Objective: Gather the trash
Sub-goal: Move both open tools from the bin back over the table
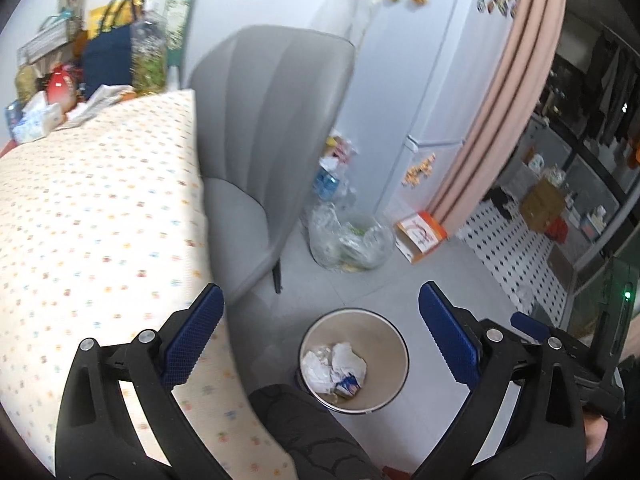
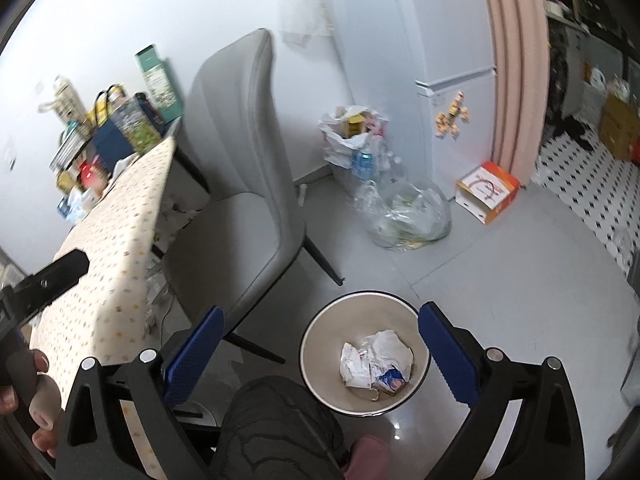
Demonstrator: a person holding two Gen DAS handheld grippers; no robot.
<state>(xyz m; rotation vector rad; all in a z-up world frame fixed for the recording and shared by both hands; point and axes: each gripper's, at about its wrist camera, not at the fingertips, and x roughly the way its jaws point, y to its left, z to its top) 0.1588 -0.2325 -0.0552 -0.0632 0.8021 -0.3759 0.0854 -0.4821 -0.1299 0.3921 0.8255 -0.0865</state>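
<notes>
A round beige trash bin (image 1: pixel 390 336) (image 2: pixel 320 344) stands on the grey floor. Crumpled white paper and a blue wrapper (image 1: pixel 334 368) (image 2: pixel 376 362) lie in its bottom. My left gripper (image 1: pixel 320 320) is open and empty, held above the bin beside the table edge. My right gripper (image 2: pixel 320 322) is open and empty, also above the bin. The left gripper's black body (image 2: pixel 44 280) shows at the left of the right wrist view, held in a hand.
A table with a dotted cloth (image 1: pixel 88 208) (image 2: pixel 116 240) carries bags and packets at its far end. A grey chair (image 1: pixel 264 136) (image 2: pixel 240 184) stands by it. Clear plastic bags of rubbish (image 1: pixel 348 240) (image 2: pixel 404 212), an orange box (image 1: pixel 420 236) (image 2: pixel 486 192) and a white fridge (image 1: pixel 424 64) are beyond. My knee (image 2: pixel 276 428) is below.
</notes>
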